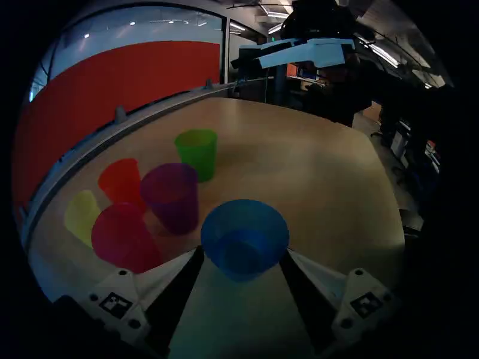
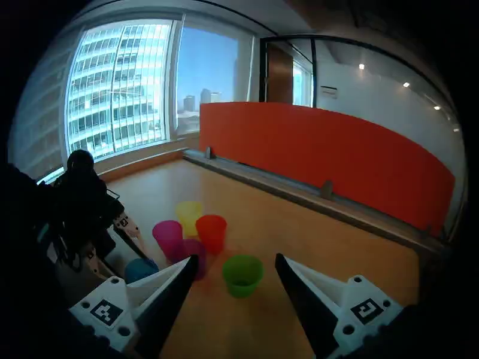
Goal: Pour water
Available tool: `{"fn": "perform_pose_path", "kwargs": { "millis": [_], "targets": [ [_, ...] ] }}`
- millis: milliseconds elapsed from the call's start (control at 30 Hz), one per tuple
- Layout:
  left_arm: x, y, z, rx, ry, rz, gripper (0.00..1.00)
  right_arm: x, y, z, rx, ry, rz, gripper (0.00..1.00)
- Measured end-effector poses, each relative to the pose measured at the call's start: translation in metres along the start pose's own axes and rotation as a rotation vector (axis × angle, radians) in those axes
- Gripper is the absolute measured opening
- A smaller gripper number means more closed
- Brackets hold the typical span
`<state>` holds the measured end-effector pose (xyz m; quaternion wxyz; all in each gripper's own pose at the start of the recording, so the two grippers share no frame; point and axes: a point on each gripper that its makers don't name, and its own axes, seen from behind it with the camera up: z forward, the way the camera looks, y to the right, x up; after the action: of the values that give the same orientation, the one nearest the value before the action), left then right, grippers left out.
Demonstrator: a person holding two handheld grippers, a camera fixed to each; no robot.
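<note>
Gripping a blue cup beside five others on a wooden table

Left gripper (image 1: 242, 251) jaws pinch the blue cup (image 1: 244, 236). Just beyond it, the purple cup (image 1: 170, 194), pink cup (image 1: 123, 236), red cup (image 1: 120, 179), yellow cup (image 1: 81, 215) and green cup (image 1: 196, 152) cluster toward the table (image 1: 323, 173) edge lined by the red partition (image 1: 120, 78); the opposite side lies open. Right gripper (image 2: 235, 258) jaws spread, holding nothing

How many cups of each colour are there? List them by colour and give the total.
blue cup: 1
green cup: 1
purple cup: 1
red cup: 1
pink cup: 1
yellow cup: 1
Total: 6 cups
</note>
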<state>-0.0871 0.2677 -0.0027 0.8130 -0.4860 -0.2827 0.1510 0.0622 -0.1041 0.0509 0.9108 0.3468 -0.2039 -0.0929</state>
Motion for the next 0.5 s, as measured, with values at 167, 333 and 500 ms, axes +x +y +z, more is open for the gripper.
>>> {"fn": "perform_pose_path", "kwargs": {
  "millis": [167, 333, 500],
  "targets": [
    [0.001, 0.002, 0.007, -0.005, -0.002, 0.008, 0.91, -0.002, 0.000, 0.001, 0.001, -0.001, 0.007, 0.99],
    [0.003, 0.003, 0.011, -0.010, -0.003, 0.010, 0.91, -0.003, 0.002, 0.003, 0.001, -0.004, 0.008, 0.99],
    [0.006, 0.001, 0.014, -0.003, 0.003, 0.003, 0.90, -0.004, 0.002, 0.005, 0.002, -0.006, 0.009, 0.99]
  ]
}}
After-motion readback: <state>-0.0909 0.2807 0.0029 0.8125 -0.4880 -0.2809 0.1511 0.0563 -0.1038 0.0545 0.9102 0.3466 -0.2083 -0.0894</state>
